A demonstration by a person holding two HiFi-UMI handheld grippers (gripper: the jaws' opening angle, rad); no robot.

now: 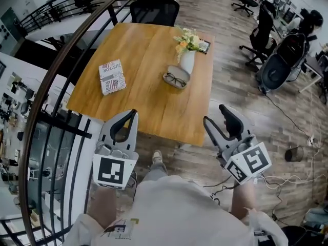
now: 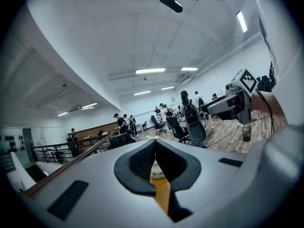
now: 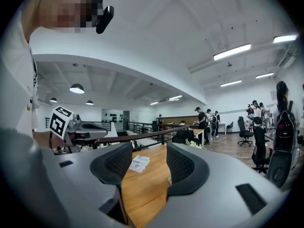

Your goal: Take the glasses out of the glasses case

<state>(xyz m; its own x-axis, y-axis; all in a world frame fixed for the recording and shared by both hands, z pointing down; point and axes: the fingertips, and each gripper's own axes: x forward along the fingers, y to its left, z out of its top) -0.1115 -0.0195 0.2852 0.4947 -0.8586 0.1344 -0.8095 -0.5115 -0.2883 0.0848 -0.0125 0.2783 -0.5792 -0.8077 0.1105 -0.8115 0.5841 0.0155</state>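
Black-framed glasses (image 1: 176,80) lie in an open grey case (image 1: 167,77) on the wooden table (image 1: 154,106), right in front of a white vase of flowers (image 1: 187,60). Both grippers hang short of the table's near edge, well apart from the case. My left gripper (image 1: 132,113) is shut with its tips touching and nothing between them. Through its lower gap in the left gripper view (image 2: 155,144) the glasses (image 2: 158,175) show small. My right gripper (image 1: 214,114) is open and empty; its jaws stand apart in the right gripper view (image 3: 148,156).
A red-and-white printed packet (image 1: 111,76) lies on the table's left part, also seen as the packet (image 3: 139,163). A black chair (image 1: 154,6) stands at the far side. A curved railing (image 1: 56,91) runs along the left. Office chairs (image 1: 279,63), a bin (image 1: 293,154) and cables are on the floor to the right.
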